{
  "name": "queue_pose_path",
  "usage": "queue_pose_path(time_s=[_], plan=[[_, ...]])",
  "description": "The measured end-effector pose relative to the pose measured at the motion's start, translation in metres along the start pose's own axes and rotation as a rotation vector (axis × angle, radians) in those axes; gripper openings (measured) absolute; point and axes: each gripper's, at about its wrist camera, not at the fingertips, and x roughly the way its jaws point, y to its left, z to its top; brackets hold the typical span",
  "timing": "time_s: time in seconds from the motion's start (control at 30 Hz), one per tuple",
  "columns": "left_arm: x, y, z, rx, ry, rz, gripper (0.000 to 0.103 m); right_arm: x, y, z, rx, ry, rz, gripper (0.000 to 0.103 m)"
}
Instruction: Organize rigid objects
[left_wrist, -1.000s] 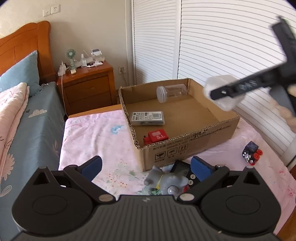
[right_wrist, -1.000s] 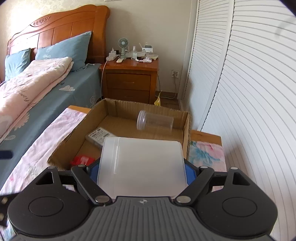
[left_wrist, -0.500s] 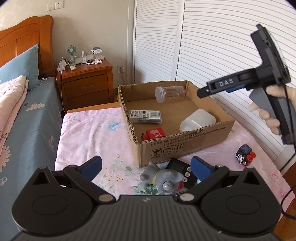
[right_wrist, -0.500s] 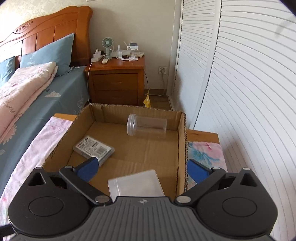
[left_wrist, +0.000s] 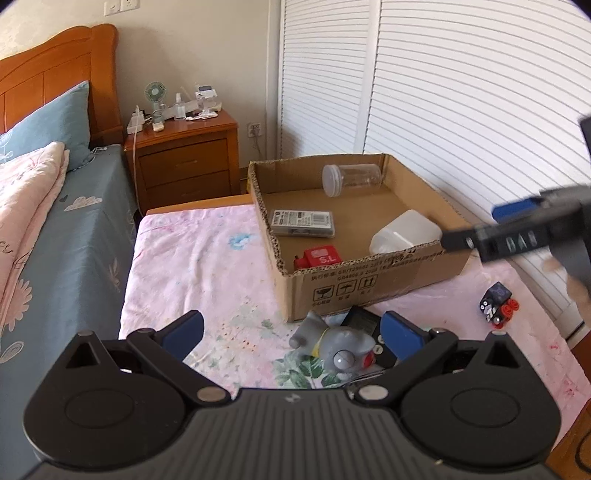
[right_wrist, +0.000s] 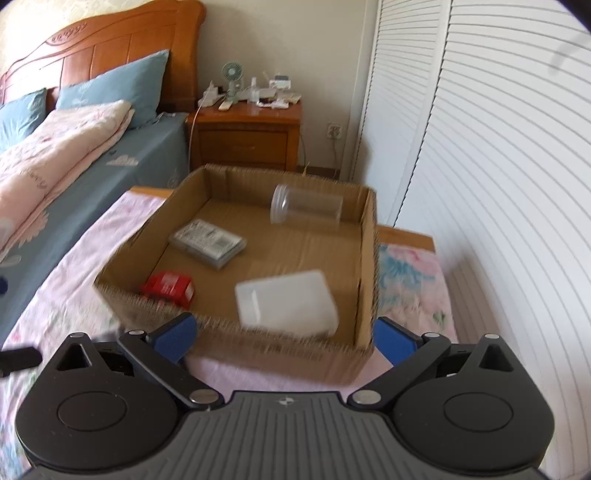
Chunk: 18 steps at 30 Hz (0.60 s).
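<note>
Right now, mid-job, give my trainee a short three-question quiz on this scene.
1. True or false: the right tool is shut on the white tub.
2. Which lies outside the box? A) clear jar B) grey toy C) red block D) flat pack
3. Fill in: the clear jar lies on its ____ against the box's far wall.

Key
1. False: both tools are open, and the tub sits in the box's near right corner, apart from the fingers.
2. B: it lies on the pink cloth in front of the box, between the left tool's fingers.
3. Side.
</note>
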Motion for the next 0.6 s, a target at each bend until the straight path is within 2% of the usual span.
queue_pose_path(time_s=[0.2,0.33,0.5,0.6], plan=[[-0.004,0.008,-0.005,-0.014,0.003,0.015,0.101,-0.002,0.024,-0.028,-0.003,0.049,0.069,0.103],[-0.009,0.016,-0.008,-0.031,-0.004,0.016,0.101,0.001,0.054,-0.045,-0.056,0.094,0.118,0.103],[-0.015,0.023,-0.013,-0.045,-0.010,0.015,0.101,0.003,0.089,-0.055,-0.137,0.120,0.142,0.103],[-0.017,0.027,-0.016,-0.051,-0.013,0.016,0.101,0.010,0.104,-0.061,-0.170,0.140,0.126,0.103]])
